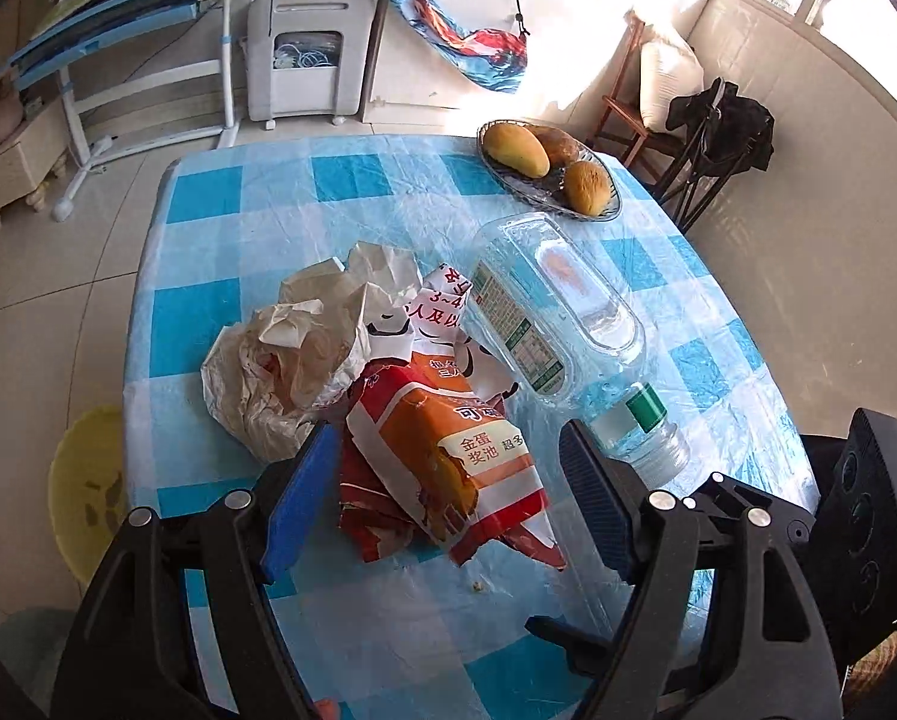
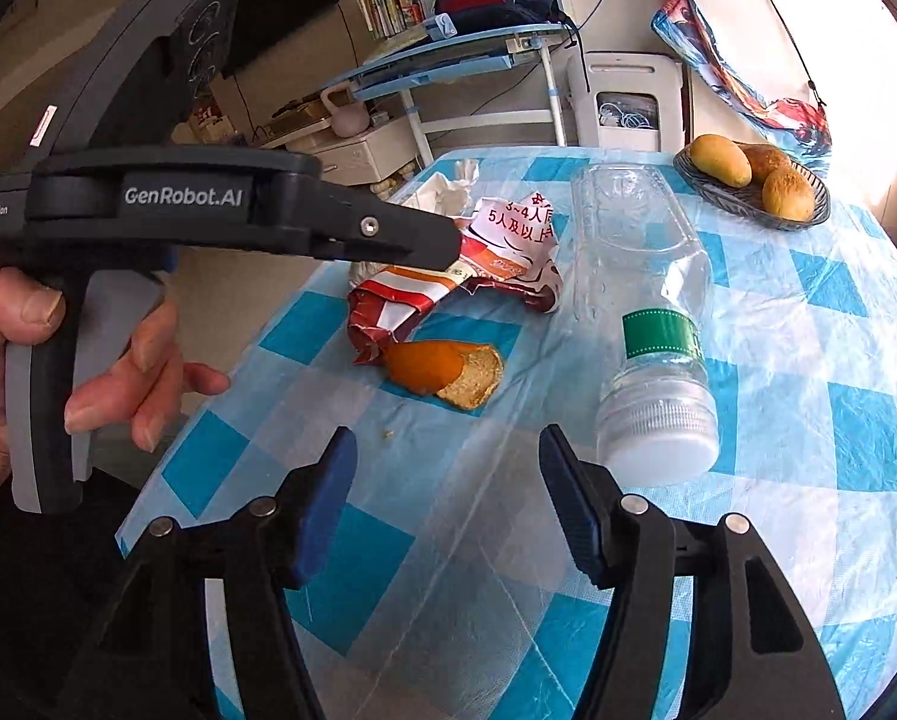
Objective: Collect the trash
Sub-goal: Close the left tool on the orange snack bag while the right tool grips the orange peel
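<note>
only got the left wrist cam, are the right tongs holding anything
observer: no, the right tongs are open, with only tablecloth between them
operator: where's the bottle cap pointing
observer: the bottle lies with its white cap toward the right tongs, just right of their right finger
operator: is my left tip on the wrapper
observer: side-on, the left tongs overlap the wrapper; can't tell if they touch

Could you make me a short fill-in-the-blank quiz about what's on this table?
1. The clear plastic bottle lies on its ____.
2. The basket holds ____ bread rolls.
3. The tablecloth is checked white and ____.
4. The left gripper hangs open over the orange snack ____.

Missing words: side; three; blue; wrapper
</note>
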`<state>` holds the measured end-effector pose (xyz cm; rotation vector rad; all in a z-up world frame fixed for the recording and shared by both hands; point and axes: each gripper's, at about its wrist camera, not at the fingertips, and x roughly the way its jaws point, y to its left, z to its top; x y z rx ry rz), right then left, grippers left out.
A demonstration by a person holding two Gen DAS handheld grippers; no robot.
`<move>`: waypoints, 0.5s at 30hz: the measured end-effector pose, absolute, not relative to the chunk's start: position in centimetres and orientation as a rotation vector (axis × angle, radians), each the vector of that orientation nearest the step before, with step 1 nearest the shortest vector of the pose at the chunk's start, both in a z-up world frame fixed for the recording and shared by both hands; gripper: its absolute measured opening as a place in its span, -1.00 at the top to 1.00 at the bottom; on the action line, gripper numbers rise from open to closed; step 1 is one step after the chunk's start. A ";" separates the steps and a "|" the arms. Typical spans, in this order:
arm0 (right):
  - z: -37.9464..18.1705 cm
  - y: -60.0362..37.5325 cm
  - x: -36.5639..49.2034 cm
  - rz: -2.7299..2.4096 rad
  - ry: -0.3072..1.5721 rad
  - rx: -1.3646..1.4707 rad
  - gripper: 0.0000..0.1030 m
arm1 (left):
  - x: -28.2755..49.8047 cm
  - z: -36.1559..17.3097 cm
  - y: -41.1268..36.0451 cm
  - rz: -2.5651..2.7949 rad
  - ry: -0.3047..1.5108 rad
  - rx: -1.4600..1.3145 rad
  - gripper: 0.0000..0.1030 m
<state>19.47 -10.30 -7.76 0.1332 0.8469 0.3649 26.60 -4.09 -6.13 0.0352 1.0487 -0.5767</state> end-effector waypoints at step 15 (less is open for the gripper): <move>-8.8 -7.9 23.3 0.413 0.919 -0.009 0.41 | 28.8 -6.6 -1.4 -0.529 1.110 -0.147 -0.42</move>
